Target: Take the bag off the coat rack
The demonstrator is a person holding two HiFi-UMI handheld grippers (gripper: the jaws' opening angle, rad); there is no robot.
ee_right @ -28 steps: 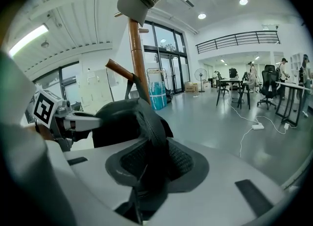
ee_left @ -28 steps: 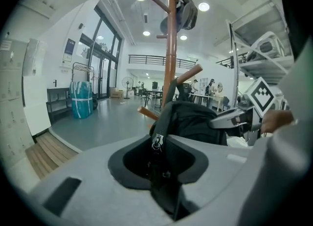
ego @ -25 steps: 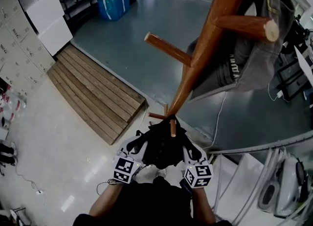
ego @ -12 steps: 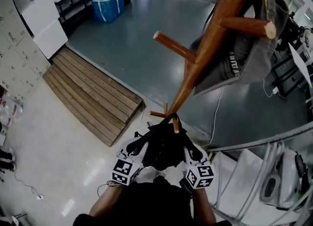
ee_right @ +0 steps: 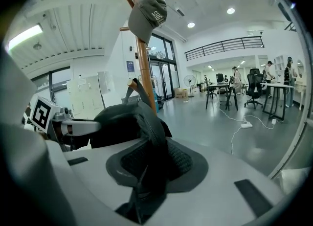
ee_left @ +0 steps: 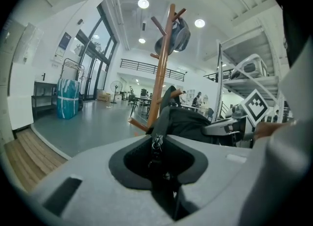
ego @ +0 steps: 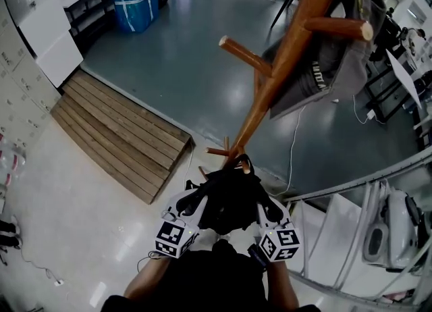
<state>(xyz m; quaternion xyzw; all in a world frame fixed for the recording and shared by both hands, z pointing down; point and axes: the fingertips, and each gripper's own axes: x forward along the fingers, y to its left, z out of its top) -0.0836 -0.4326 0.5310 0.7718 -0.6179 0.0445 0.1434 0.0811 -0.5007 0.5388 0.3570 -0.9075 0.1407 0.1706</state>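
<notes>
Can't see foot of coat rack [ego: 289, 48] – behind bag [ego: 228, 202]; top cut off by frame edge. Can't tell if bag's top loop is hooked on low peg [ego: 217, 150] or just beside it. L gripper [ee_left: 156, 157] clamped narrow on bag's zip edge, metal puller [ee_left: 156, 143] betw. pads. R gripper [ee_right: 146, 169] pinched on a ribbed fabric fold. Bag held betw. both, close in front of person, by rack's lower pegs. Black, soft, slumped cloth. Rack: varnished brown wood, round pegs. Grey printed cap [ee_right: 149, 11] hung near rack top.
</notes>
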